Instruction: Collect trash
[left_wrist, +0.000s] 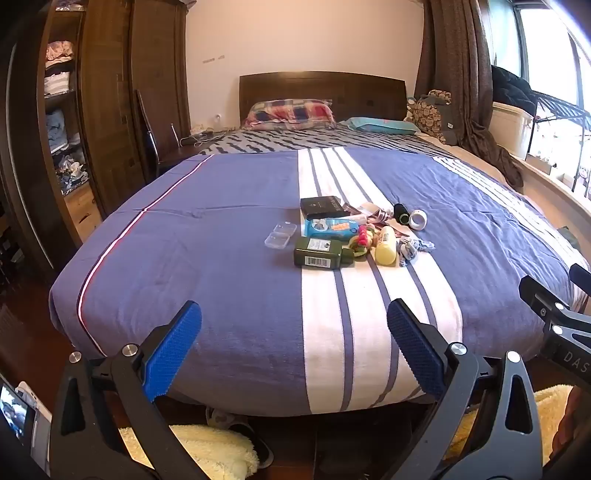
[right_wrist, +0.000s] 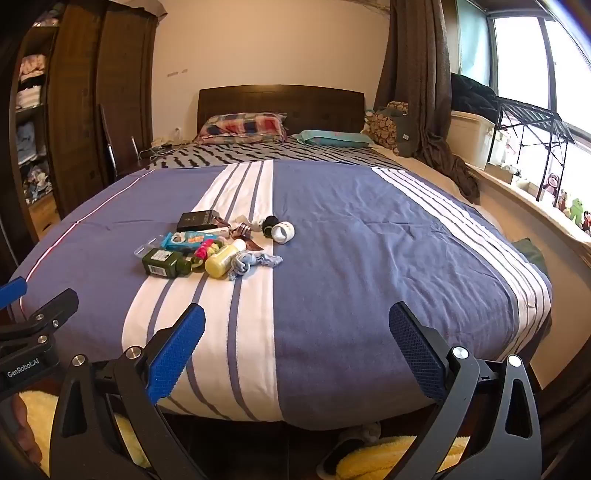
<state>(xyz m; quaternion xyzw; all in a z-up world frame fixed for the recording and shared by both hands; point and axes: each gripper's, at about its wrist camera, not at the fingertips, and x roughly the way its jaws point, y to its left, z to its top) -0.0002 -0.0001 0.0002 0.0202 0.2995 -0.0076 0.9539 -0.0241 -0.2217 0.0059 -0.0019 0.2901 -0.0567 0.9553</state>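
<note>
Both grippers poised wide open at the near edge of the blue-and-white striped bed (left_wrist: 229, 229), holding nothing.

Left gripper (left_wrist: 294, 345) and right gripper (right_wrist: 297, 349) empty; cluster of trash with dark green plastic bottle (left_wrist: 320, 252) lying mid-bed, well apart.

Daylit bedroom: striped bed (left_wrist: 221, 229), dark wardrobe (left_wrist: 110, 110), curtained window (right_wrist: 517, 55).

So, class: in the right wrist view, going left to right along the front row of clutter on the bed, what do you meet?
green bottle → yellow bottle → crumpled blue cloth
</note>
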